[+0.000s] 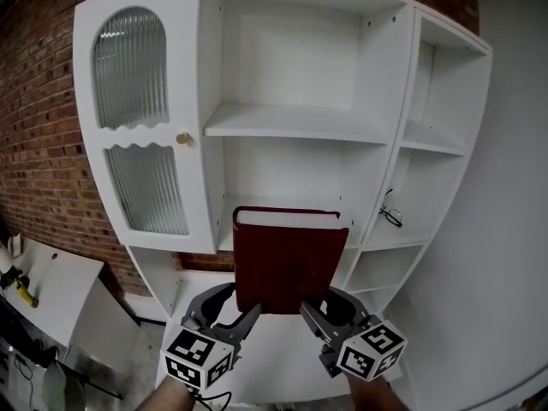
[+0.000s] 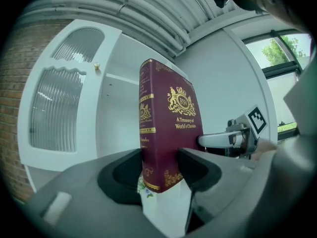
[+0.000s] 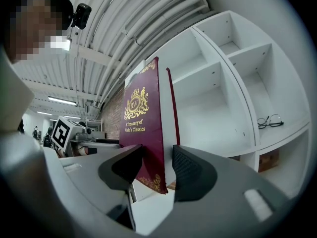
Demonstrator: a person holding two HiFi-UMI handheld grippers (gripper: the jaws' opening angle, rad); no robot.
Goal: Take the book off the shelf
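A dark red hardback book with gold print is upright in the air before the white shelf unit, off its boards. My left gripper is shut on the book's lower left corner, and my right gripper is shut on its lower right corner. In the left gripper view the book stands between the jaws of the left gripper, spine towards the camera, with the right gripper beyond. In the right gripper view the right gripper pinches the front cover and pages of the book.
The shelf's open compartments hold only a pair of glasses on a right-hand board, also in the right gripper view as glasses. A ribbed-glass cabinet door with a gold knob is at the left. Brick wall lies behind.
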